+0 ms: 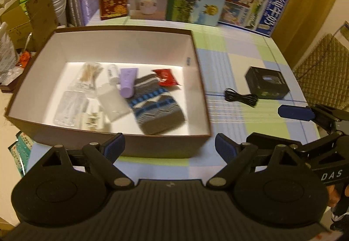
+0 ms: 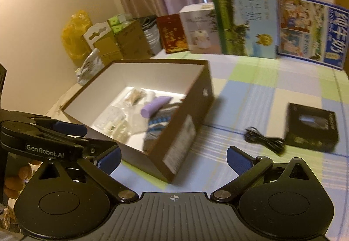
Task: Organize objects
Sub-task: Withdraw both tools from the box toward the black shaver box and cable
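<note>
Left tool: fingers spread wide, holding nothing, at near wall of brown shoebox. Inside box: cotton swabs, lilac tube, knit sock. Right, on checked tabletop: black cable, black box. Right tool: wide open, empty.

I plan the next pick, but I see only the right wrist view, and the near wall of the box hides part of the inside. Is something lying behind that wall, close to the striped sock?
Observer: Yes. A red packet lies in the box, at the far end of the striped sock.
Operator: Thank you. Is anything lying to the left of the box, low down?
Observer: Yes. Teal packets show below the box's near left corner. I cannot tell what they rest on.
</note>
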`<control>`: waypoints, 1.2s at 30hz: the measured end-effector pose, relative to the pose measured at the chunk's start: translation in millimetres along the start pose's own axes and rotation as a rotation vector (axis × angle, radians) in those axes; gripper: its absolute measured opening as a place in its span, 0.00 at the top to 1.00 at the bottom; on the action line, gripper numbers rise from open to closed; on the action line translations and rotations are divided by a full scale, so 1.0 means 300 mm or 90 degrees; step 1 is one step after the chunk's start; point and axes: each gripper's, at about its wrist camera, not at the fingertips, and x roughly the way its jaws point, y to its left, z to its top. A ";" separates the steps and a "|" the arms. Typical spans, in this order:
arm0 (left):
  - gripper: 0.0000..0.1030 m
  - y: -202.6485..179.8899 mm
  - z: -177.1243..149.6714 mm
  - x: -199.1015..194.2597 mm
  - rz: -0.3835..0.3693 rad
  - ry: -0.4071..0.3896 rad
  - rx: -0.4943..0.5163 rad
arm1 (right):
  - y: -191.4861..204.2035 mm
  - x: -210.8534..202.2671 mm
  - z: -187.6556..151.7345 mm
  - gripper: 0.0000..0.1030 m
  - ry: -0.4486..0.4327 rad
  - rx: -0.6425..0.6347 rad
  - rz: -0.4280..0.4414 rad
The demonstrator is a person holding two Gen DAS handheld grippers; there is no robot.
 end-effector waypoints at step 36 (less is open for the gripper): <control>0.08 -0.609 0.119 0.457 -0.052 -0.001 0.098 | -0.745 -0.192 -0.116 0.02 0.005 0.156 -0.185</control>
